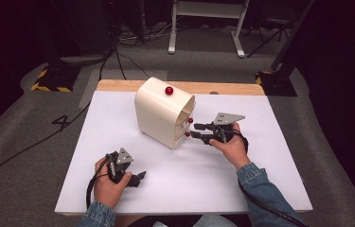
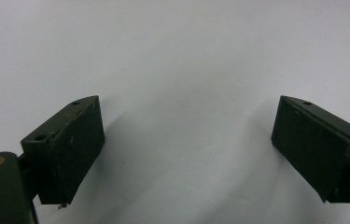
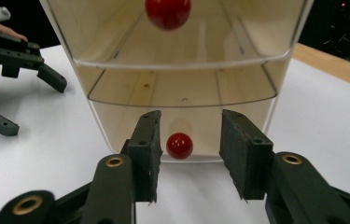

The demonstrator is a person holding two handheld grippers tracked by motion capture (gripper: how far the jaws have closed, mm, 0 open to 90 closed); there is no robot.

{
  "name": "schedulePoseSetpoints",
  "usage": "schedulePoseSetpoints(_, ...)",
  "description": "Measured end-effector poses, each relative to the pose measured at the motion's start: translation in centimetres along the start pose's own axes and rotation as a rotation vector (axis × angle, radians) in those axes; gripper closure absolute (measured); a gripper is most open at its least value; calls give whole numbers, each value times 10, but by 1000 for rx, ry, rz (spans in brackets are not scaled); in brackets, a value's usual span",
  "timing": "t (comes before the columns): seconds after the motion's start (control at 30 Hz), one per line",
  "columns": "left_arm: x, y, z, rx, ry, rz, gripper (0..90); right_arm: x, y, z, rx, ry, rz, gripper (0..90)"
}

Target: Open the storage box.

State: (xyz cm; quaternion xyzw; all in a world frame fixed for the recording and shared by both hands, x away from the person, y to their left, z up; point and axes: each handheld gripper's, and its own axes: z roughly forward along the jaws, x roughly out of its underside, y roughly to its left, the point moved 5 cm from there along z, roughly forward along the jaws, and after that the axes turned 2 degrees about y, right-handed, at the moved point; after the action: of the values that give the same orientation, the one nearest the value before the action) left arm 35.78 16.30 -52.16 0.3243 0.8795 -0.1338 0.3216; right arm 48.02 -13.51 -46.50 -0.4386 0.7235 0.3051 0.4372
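Grey carpet floor (image 1: pixel 19 118), dark surroundings

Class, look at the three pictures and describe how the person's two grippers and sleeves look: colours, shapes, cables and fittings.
Both the left gripper and the right gripper are black, each topped by a grey three-cornered plate. Their jaws end in flat, dark rectangular pads, and the linkage arms carry brass-coloured pivot bushings. A black cable trails from each. The sleeves are blue denim.

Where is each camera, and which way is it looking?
High view: above the person's side, looking down on the table, drawer box, both hands.
Left gripper view: on the left gripper, facing bare tabletop.
Right gripper view: on the right gripper, facing the lowest drawer's red knob.
Shared: the box, high and right views.
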Motion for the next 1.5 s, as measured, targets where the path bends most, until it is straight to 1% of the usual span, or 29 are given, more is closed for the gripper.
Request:
schedulePoseSetpoints(0.2,0,0,0,-3,1,6,96,10,4,12,-8,29,-1,609)
schedulePoseSetpoints(0.27,0,0,0,-1,0,2,96,12,5,14,-9,34,-4,616)
schedulePoseSetpoints(0.37,0,0,0,-1,0,2,96,15,6,17,-6,41,-11,653)
schedulePoseSetpoints(0.5,0,0,0,-2,1,6,96,17,7,20,0,49,-17,667)
schedulePoseSetpoints(0.57,0,0,0,-3,1,5,96,18,8,21,7,48,-23,683)
schedulePoseSetpoints(0.67,0,0,0,-2,1,6,97,17,7,22,23,46,-24,731)
schedulePoseSetpoints(0.77,0,0,0,-3,1,6,96,17,7,21,24,47,-13,735)
schedulePoseSetpoints(0.83,0,0,0,-2,1,5,96,17,8,21,34,48,-27,735)
schedulePoseSetpoints(0.97,0,0,0,-1,1,2,96,17,9,21,44,49,-31,737)
schedulePoseSetpoints(1.1,0,0,0,-2,1,6,96,19,11,13,53,58,-27,737)
schedulePoseSetpoints(1.3,0,0,0,-4,2,2,96,24,13,-9,60,67,-22,737)
schedulePoseSetpoints(1.5,0,0,0,-2,2,0,96,28,17,-26,71,63,-16,737)
